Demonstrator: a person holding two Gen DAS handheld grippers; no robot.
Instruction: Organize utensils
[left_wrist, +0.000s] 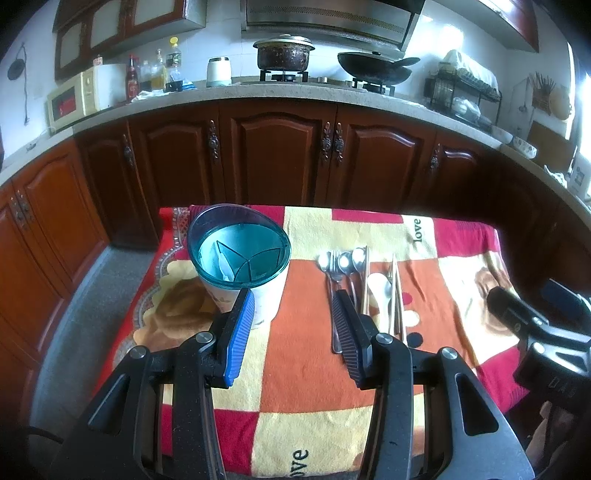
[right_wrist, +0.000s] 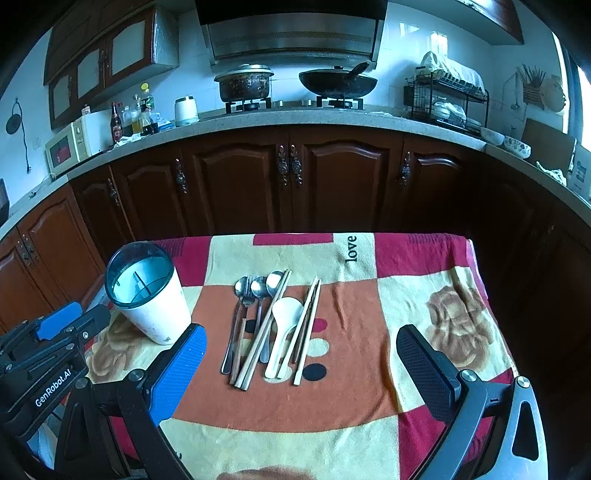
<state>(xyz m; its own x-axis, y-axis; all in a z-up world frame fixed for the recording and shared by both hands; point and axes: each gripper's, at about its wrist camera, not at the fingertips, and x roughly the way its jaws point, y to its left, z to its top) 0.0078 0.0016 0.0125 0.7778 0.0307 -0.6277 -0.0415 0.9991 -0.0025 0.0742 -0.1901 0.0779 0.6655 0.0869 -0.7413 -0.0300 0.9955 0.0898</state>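
So the utensils are all bunched in one row on the patchwork blanket (right_wrist: 280, 406) covering the surface, just to the right of the white holder cup (right_wrist: 153, 308) with the teal rim, close to it but not touching. In the bunch: three metal spoons (right_wrist: 258, 288) plus a fork (right_wrist: 246, 295), a white plastic spoon (right_wrist: 282, 321), and a few pairs of chopsticks (right_wrist: 258, 332). Their long axes all run roughly front to back, spoon bowls pointing away toward the dark wood cabinets (right_wrist: 295, 184) and handles toward the cameras; the chopsticks lean a bit, tops tilted right. Nothing sits between the cup and the pile. The left wrist view looks down into the cup (left_wrist: 240, 254) and shows dividers splitting it into compartments — the right wrist view only catches a sliver of that. The right view lays out the whole pile clearly, while in the left view the left gripper's dark finger (left_wrist: 347, 332) covers part of the handles. The left gripper (left_wrist: 293, 321) is spread fairly wide and holding nothing. The right gripper (right_wrist: 301, 354) is spread very wide and holding nothing too, hovering over the near end of the pile. Behind everything there's a counter with a pot (right_wrist: 243, 83) and wok (right_wrist: 338, 83) on the stove.
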